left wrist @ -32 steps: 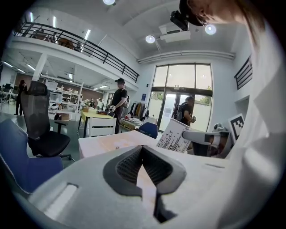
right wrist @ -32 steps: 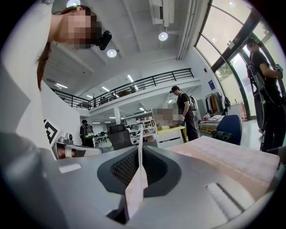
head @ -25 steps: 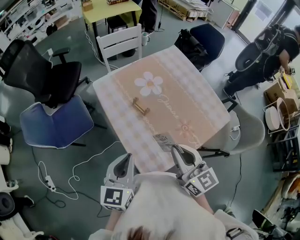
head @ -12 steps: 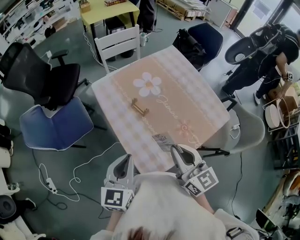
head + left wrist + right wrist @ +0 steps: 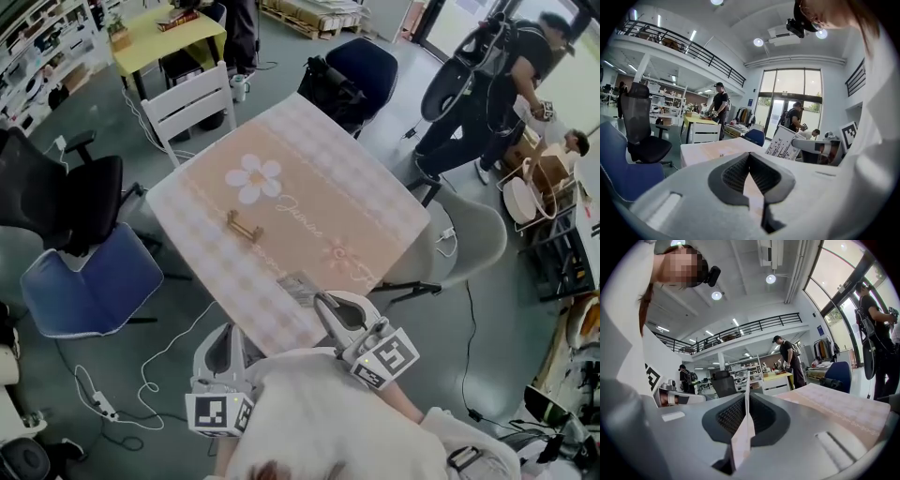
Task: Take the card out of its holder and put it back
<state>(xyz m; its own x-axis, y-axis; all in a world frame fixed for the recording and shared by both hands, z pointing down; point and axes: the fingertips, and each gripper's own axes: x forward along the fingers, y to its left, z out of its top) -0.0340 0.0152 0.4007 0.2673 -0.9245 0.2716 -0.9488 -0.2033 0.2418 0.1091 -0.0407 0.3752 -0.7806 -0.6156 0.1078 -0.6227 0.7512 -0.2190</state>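
Though only the head view has swung, right gripper [image 5: 321,302] still clamps the card [image 5: 298,287] over the table's [image 5: 375,202] near edge, left gripper [image 5: 228,333] closed and empty, holder [image 5: 244,228] well apart, so reinsertion remains.

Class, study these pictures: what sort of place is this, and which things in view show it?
Probably an open-plan workshop or lab hall: a railed mezzanine runs overhead, office chairs stand round the table, and loose cables trail over the bare floor.
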